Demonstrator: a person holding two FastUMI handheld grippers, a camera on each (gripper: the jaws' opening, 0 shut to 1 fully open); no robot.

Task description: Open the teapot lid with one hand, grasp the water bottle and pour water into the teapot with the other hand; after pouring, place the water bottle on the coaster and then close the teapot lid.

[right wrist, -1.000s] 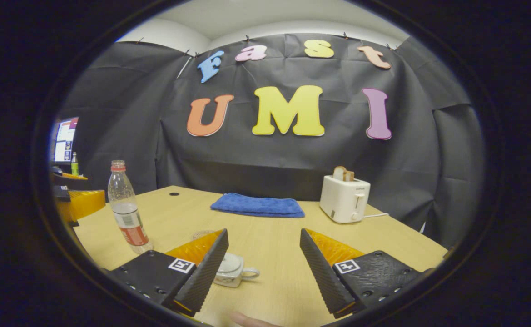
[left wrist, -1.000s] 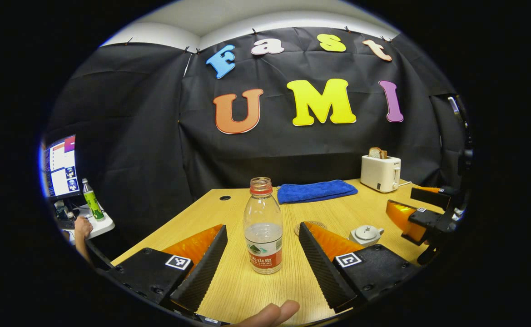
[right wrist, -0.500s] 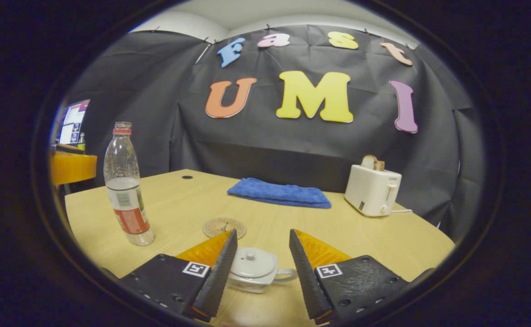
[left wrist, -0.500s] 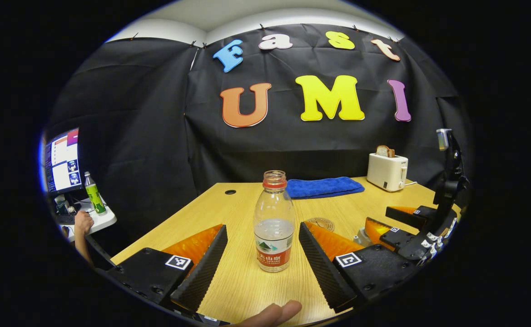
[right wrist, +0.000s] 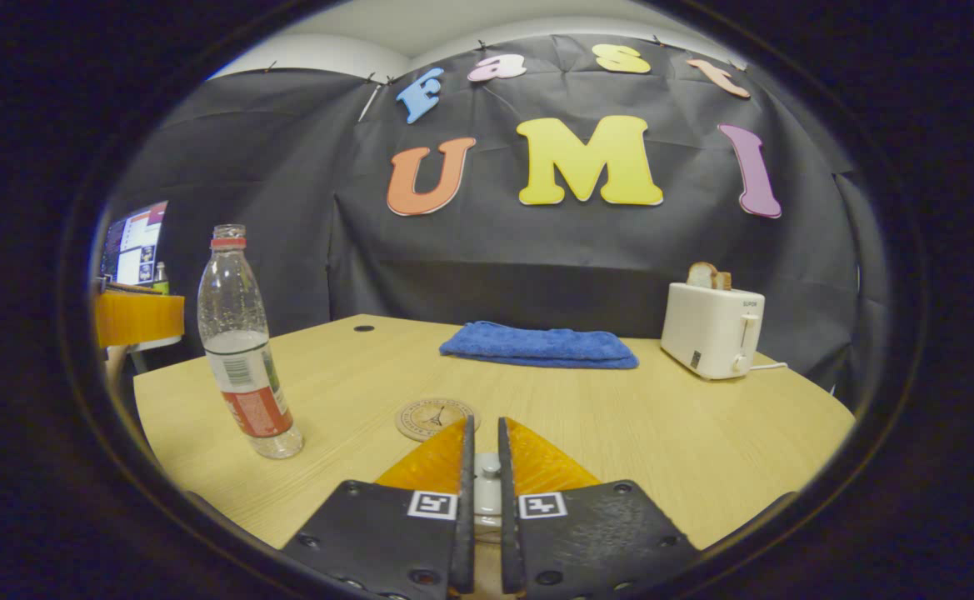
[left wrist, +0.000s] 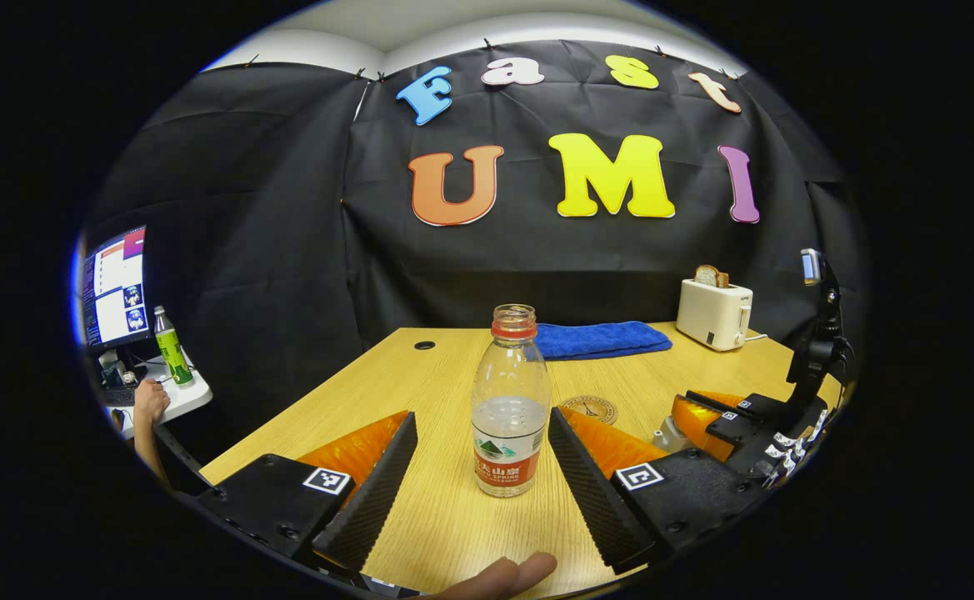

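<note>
One claw wide open, one claw pinched nearly closed.

In the left gripper view, the left claw (left wrist: 482, 467) is low and near, its two fingers spread far apart and pointing away. A fingertip (left wrist: 499, 577) of the hand holding it peeks in at the near edge. The right claw (left wrist: 707, 417) sits low on the far right, tipped down. In the right gripper view, the right claw (right wrist: 484, 446) has its two fingers (right wrist: 441, 454) drawn close together, pressing on the small knob between them.

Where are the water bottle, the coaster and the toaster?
water bottle (left wrist: 509, 400): left gripper view, clear body above the label.
coaster (right wrist: 430, 414): right gripper view, its round top face.
toaster (right wrist: 710, 331): right gripper view, front side wall.
</note>
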